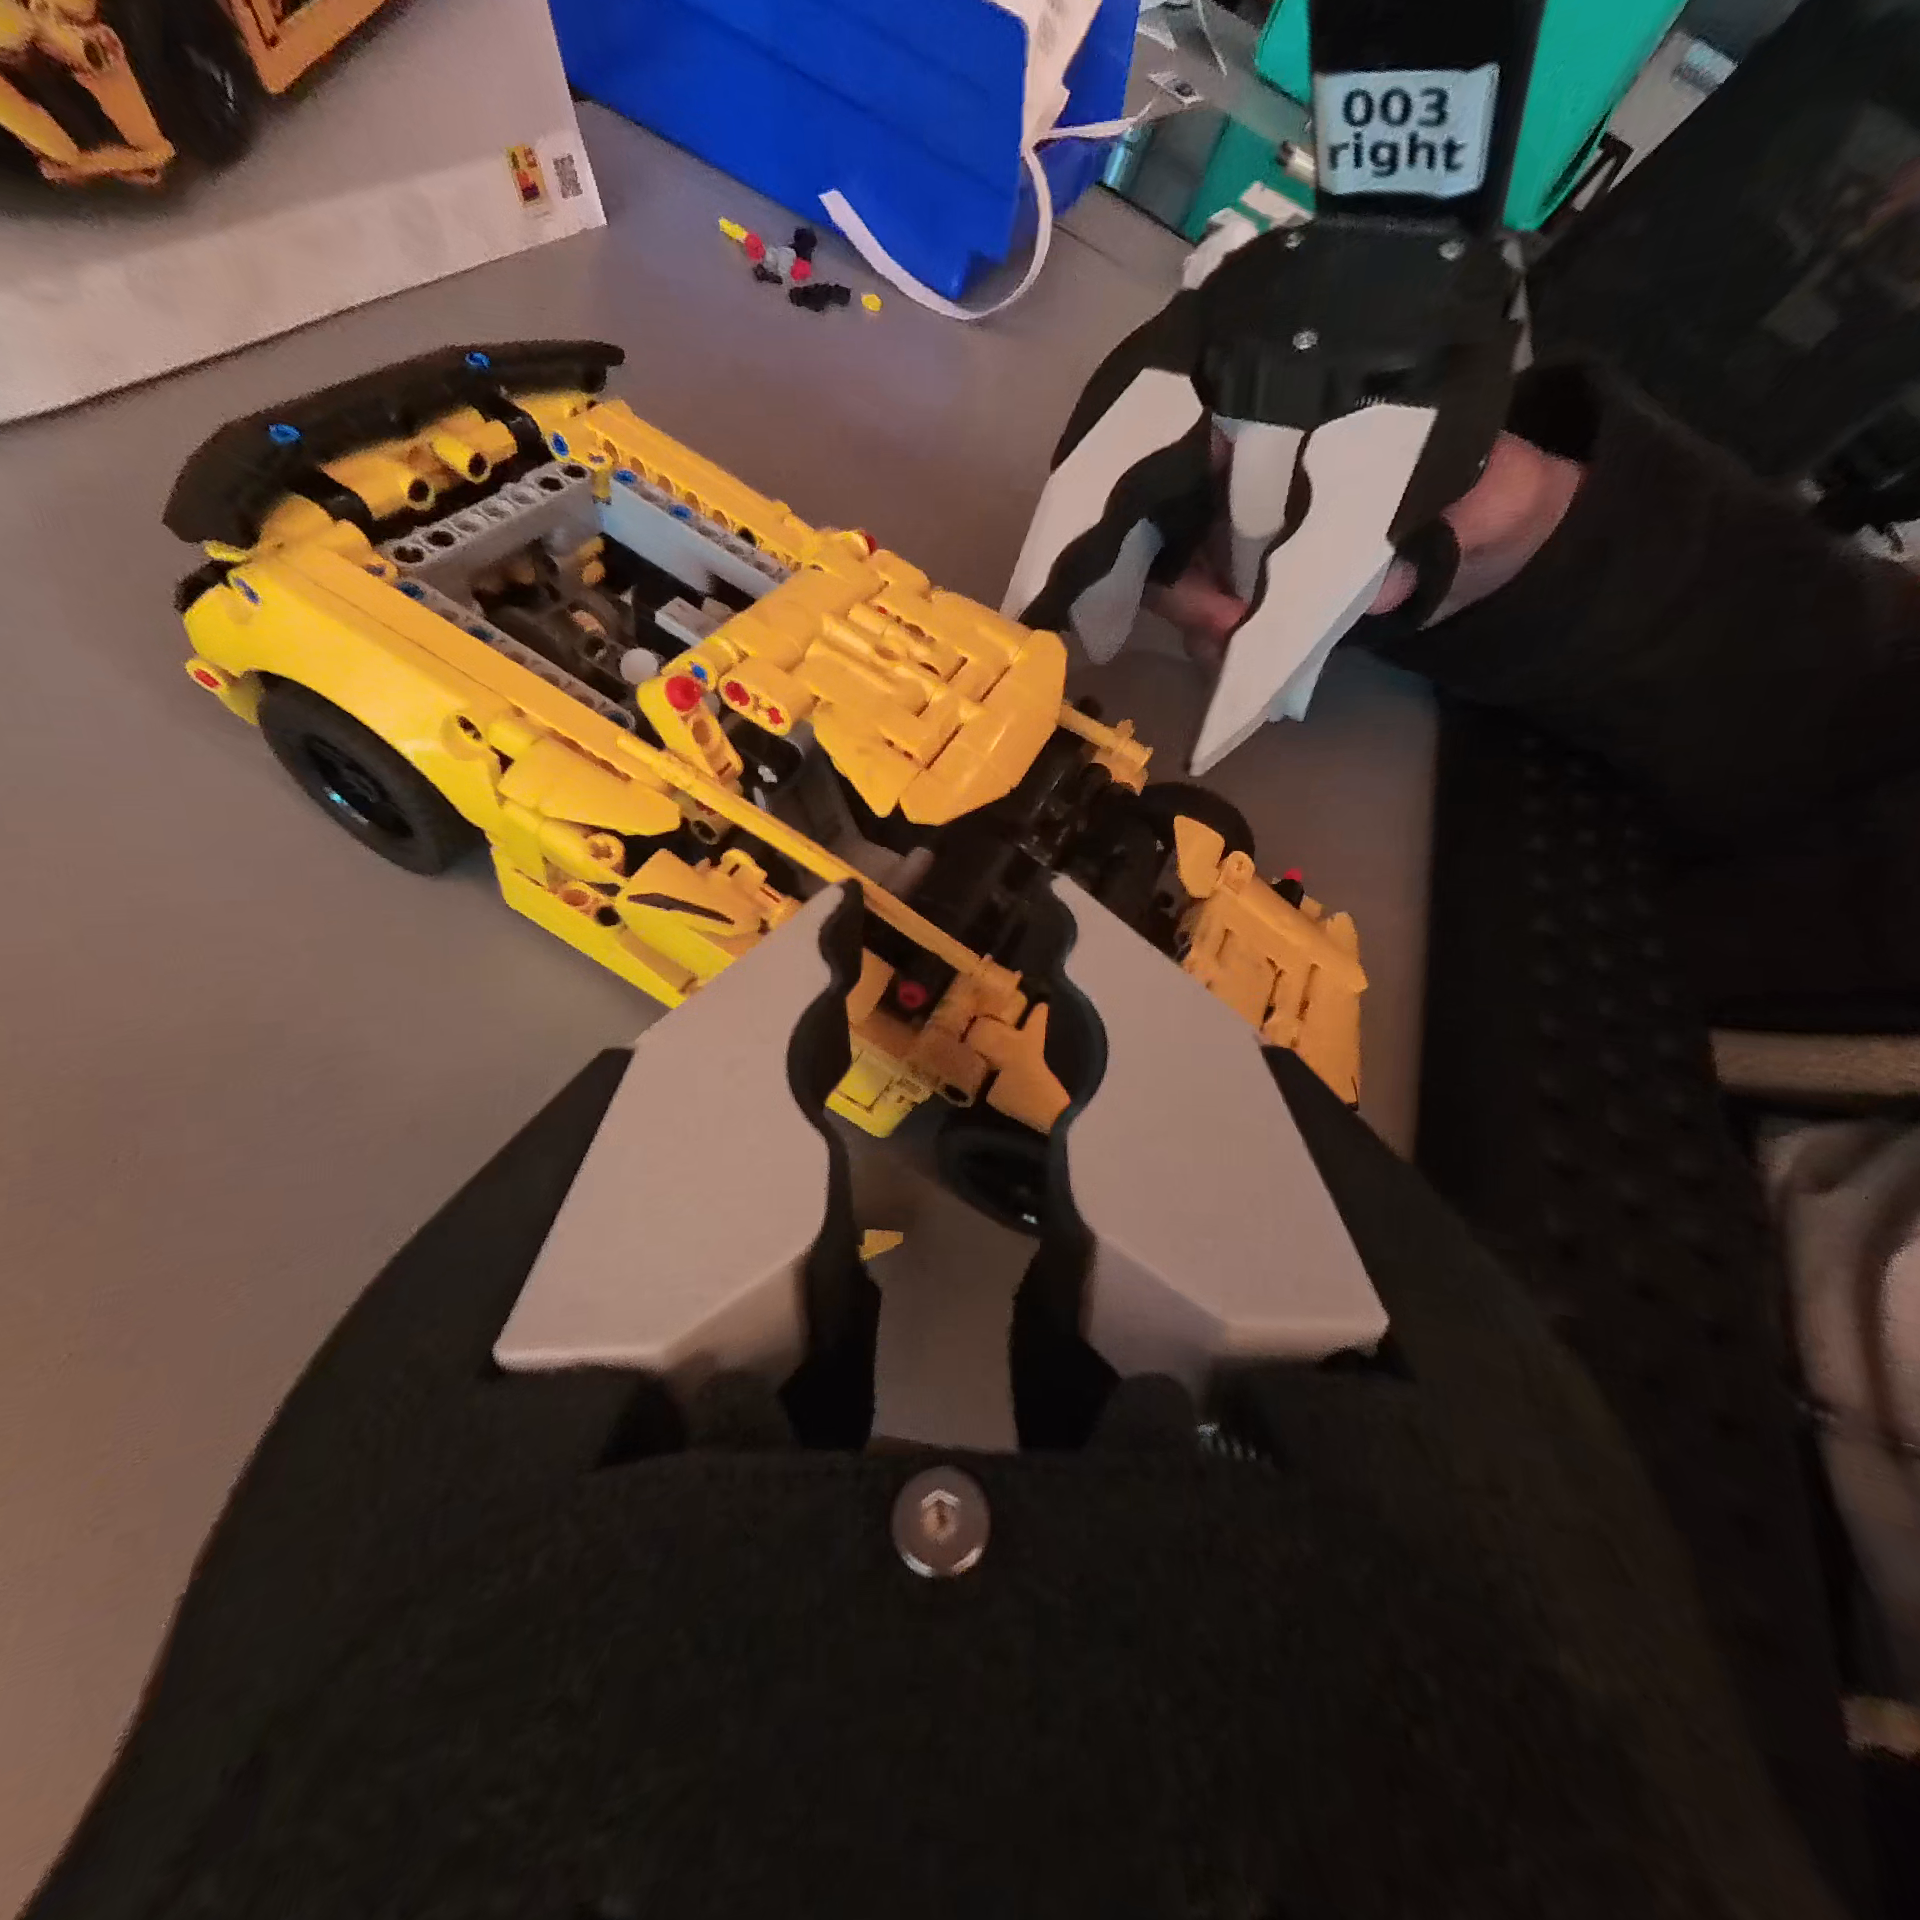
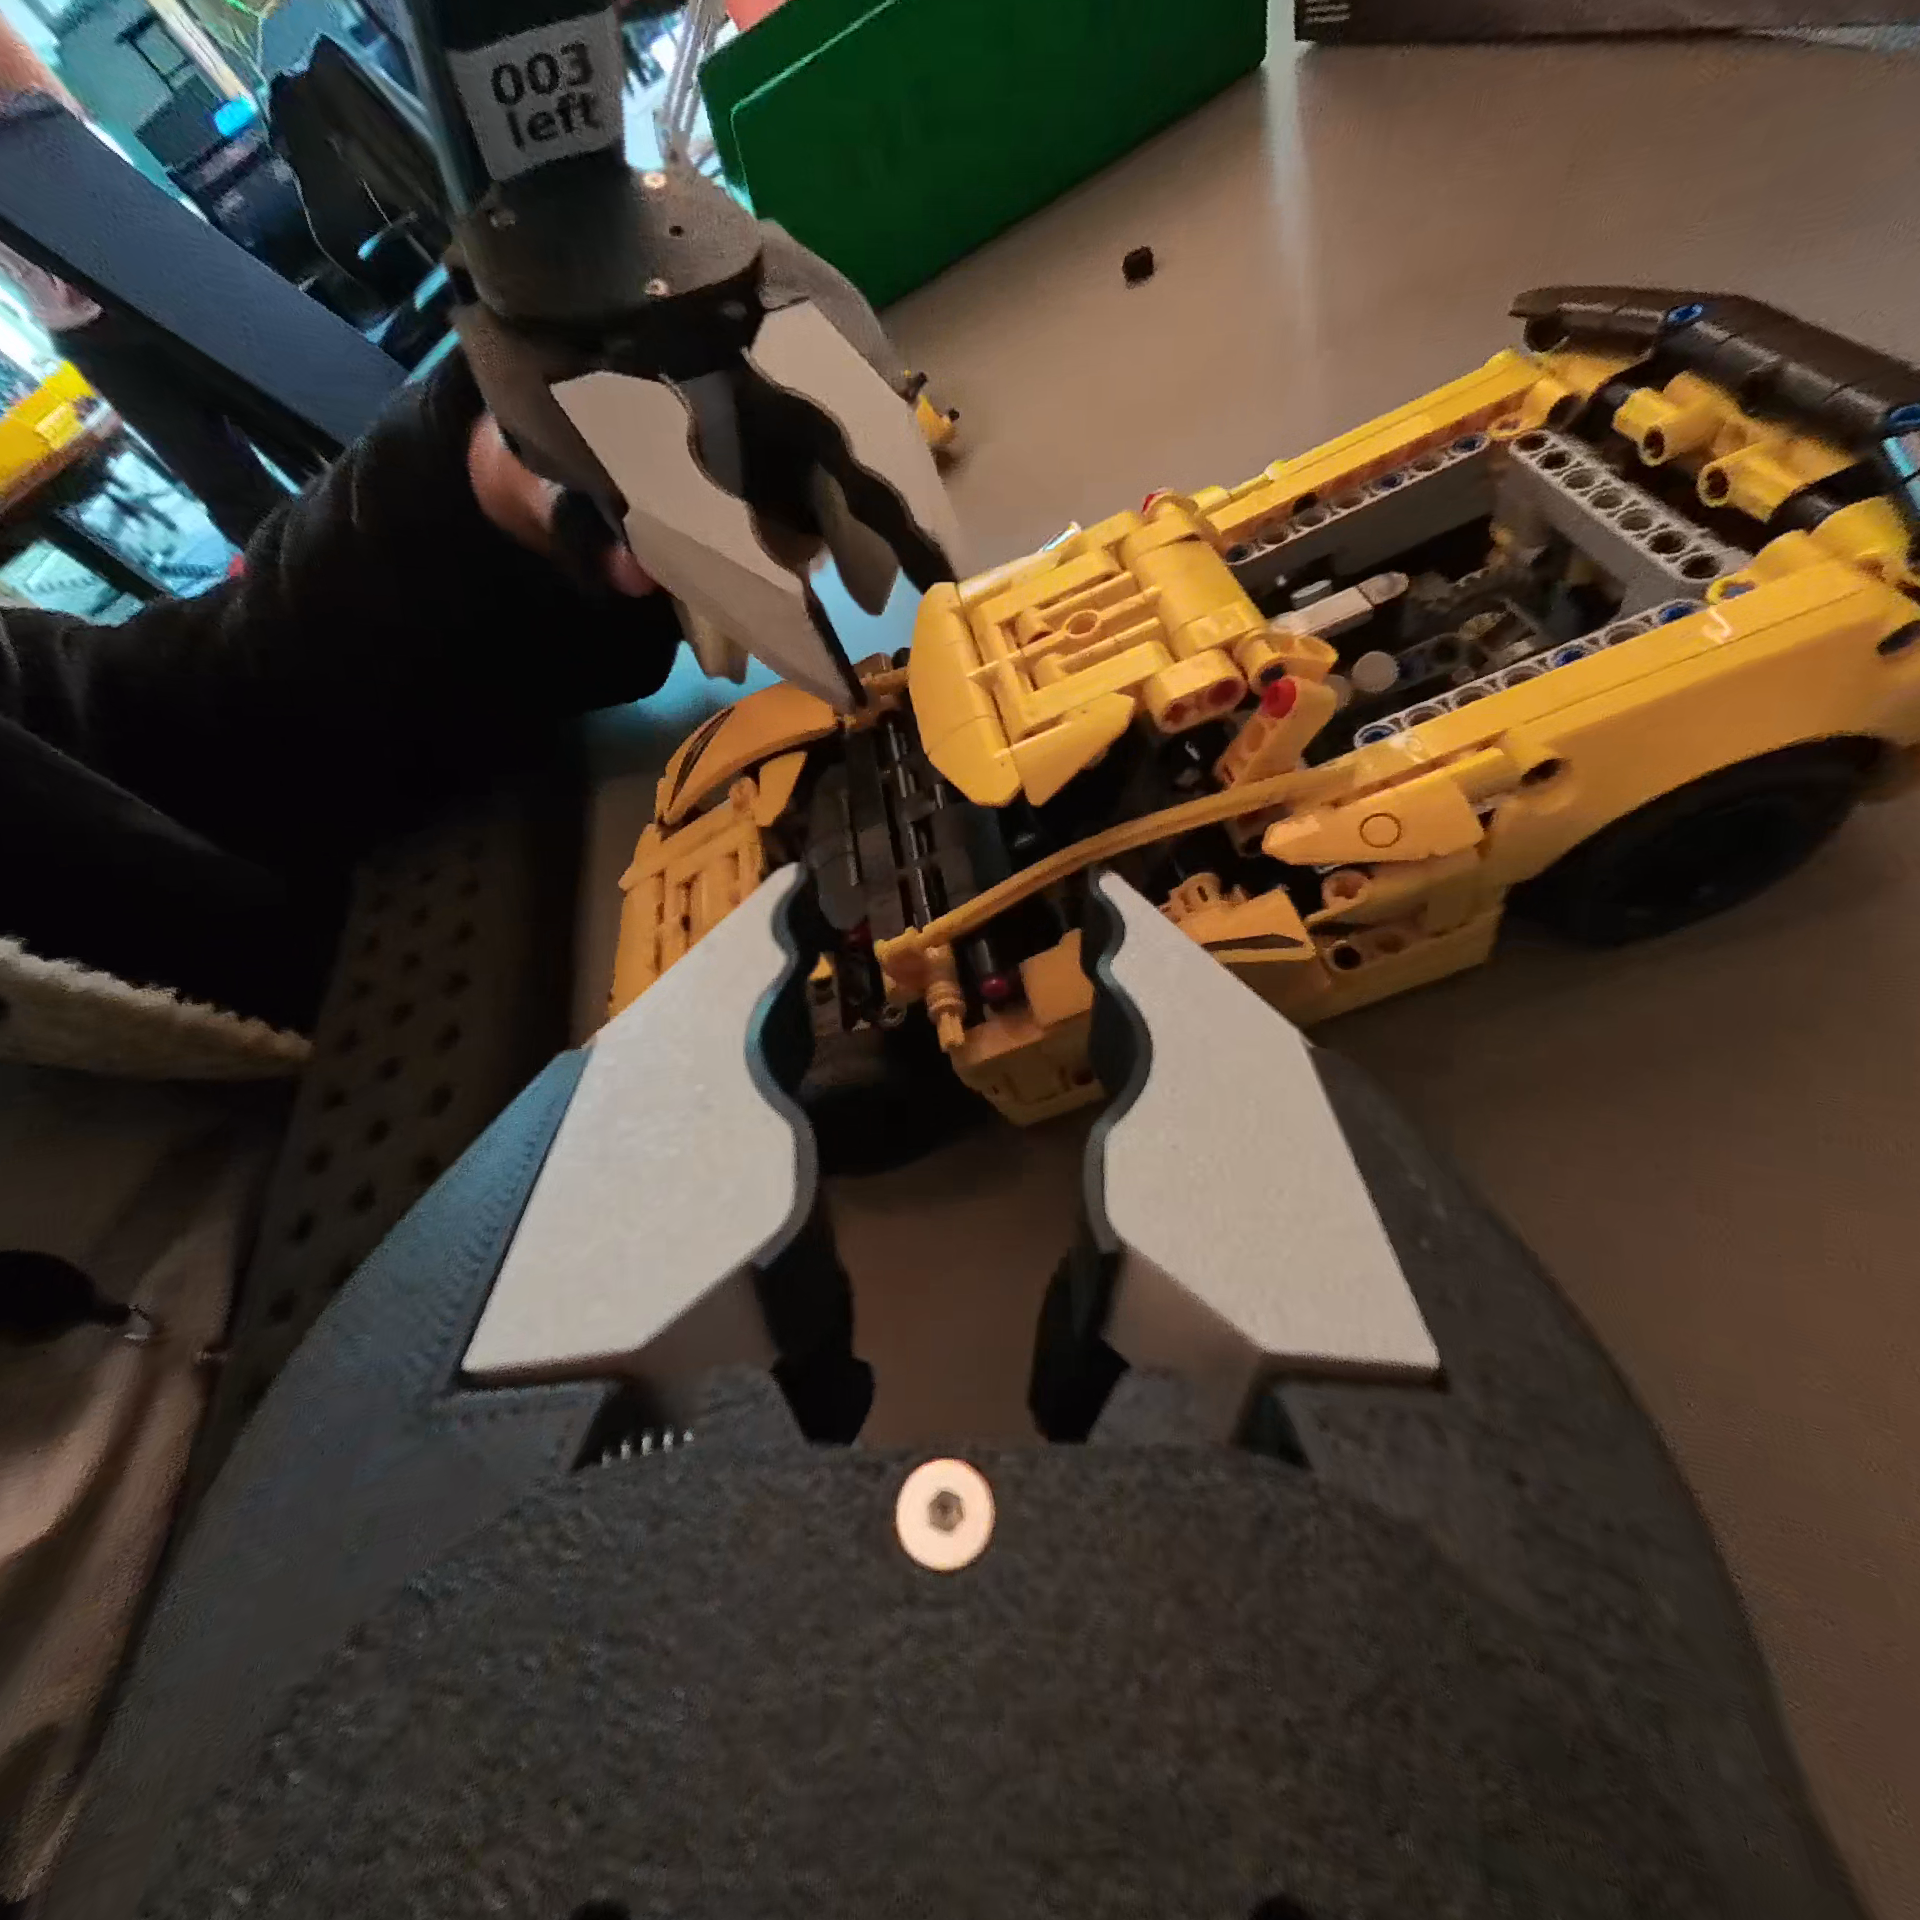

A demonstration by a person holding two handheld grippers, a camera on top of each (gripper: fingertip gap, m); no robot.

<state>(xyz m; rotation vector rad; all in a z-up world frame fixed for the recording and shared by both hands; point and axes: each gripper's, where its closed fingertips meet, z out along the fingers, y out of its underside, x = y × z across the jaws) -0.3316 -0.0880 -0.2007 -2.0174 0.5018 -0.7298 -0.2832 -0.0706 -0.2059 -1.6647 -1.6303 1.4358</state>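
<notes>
left gripper (image 1: 951, 914): nearest the lens in the left wrist view. Grey fingers spread, nothing pinched. Tips sit over the near end of the car, either side of a thin yellow rod; contact can't be confirmed.
left gripper, far view (image 2: 883, 644): seen from the right wrist camera, tips point down at the raised hood's left edge. Touching or just above, can't tell.
right gripper (image 2: 951, 904): fingers spread, holding nothing. Tips flank the open front bay from the near side.
right gripper, far view (image 1: 1122, 696): hangs just right of the hood, tips down, close to the car but apart from it.
yellow rod (image 2: 1101, 842): thin, curved, runs from the car's side down to the front corner, between the right gripper's fingertips.
yellow brick car (image 1: 623, 665): on the grey table (image 1: 156, 1039), wheels down, near end toward both grippers. Roof off, grey beam frame and inner parts exposed.
hood (image 1: 935, 675): yellow panel tilted up, black mechanism visible under it.
spoiler (image 1: 384, 416): black, at the car's far end.
hand (image 1: 1507, 520): bare fingers on the right gripper's grip, dark sleeve behind.
loose small parts (image 1: 795, 260): red, black, yellow bits on the table beyond the car.
blue bag (image 1: 862, 104): far side, just beyond the parts.
white sheet (image 1: 291, 239): far left, flat on the table.
green box (image 2: 966, 135): far side in the right wrist view, well apart from the car.
</notes>
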